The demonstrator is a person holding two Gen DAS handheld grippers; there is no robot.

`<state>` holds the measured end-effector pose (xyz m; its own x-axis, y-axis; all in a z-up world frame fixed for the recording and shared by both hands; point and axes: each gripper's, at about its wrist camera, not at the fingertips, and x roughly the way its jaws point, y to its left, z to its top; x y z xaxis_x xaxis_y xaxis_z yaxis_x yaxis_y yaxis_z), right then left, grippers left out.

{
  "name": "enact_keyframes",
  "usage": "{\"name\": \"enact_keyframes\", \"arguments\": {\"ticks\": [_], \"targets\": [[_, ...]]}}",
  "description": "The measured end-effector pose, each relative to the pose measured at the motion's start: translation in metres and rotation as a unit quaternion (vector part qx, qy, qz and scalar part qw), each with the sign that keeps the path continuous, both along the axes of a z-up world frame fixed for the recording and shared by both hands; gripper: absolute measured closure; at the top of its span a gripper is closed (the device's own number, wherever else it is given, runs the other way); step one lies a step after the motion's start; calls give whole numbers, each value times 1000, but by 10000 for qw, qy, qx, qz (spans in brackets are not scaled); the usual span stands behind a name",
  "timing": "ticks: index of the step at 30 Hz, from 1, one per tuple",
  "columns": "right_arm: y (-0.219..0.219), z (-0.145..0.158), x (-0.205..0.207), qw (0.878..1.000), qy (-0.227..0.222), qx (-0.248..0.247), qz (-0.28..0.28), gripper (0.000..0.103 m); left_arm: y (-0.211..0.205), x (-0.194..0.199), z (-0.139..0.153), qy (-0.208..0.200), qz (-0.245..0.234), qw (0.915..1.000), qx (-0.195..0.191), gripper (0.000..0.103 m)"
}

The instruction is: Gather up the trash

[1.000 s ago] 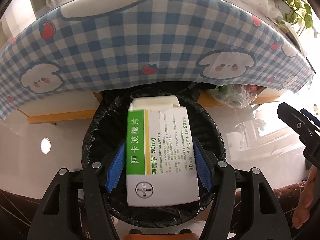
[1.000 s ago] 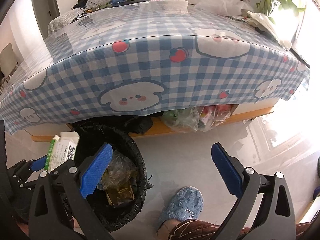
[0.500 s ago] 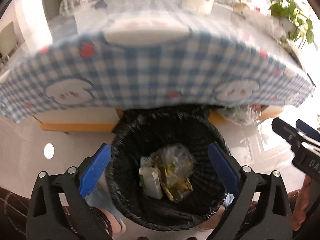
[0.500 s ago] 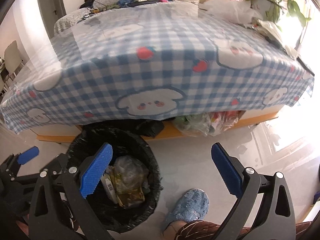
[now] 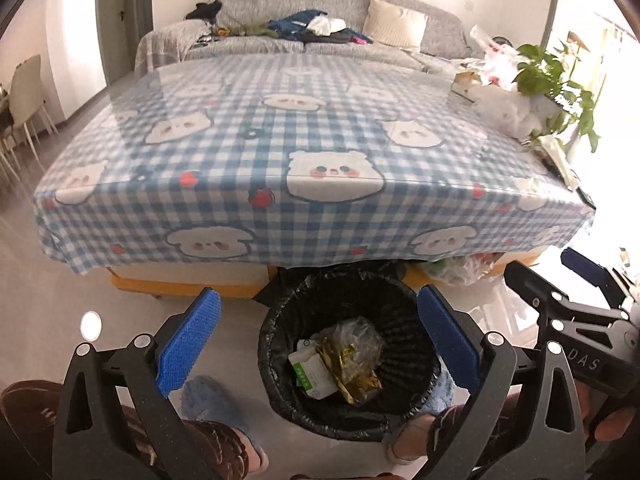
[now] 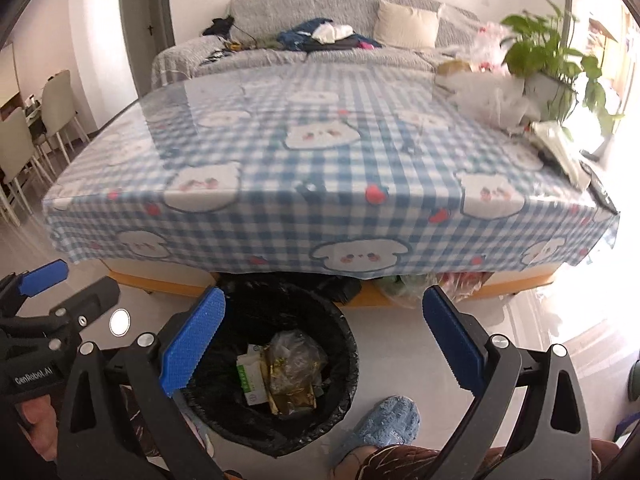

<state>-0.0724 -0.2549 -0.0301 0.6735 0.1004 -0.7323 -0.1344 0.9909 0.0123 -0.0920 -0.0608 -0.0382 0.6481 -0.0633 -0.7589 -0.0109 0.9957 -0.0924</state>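
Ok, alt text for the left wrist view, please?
The open left gripper hangs empty above a black-lined bin holding a green-and-white box and crumpled wrappers. Behind stands a table in a blue checked cloth, with a grey sofa beyond.

Living room around a checked surface
Grey sofa behind the surface; potted plant on its far right corner; white chairs left.

The bin's far rim sits hidden under the tablecloth at lower centre, the box's print is too small to read, and bags beneath the table are mostly covered.
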Motion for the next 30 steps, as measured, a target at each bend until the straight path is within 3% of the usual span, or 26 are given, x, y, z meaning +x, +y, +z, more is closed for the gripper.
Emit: {"name": "enact_keyframes", "arguments": {"ticks": [10, 30], "targets": [[0, 17, -37, 9997, -178, 176, 49, 8, 1, -30, 13, -88, -65, 9999, 131, 6], [1, 19, -38, 9994, -246, 262, 6, 8, 5, -27, 10, -2, 122, 9998, 172, 6]]}}
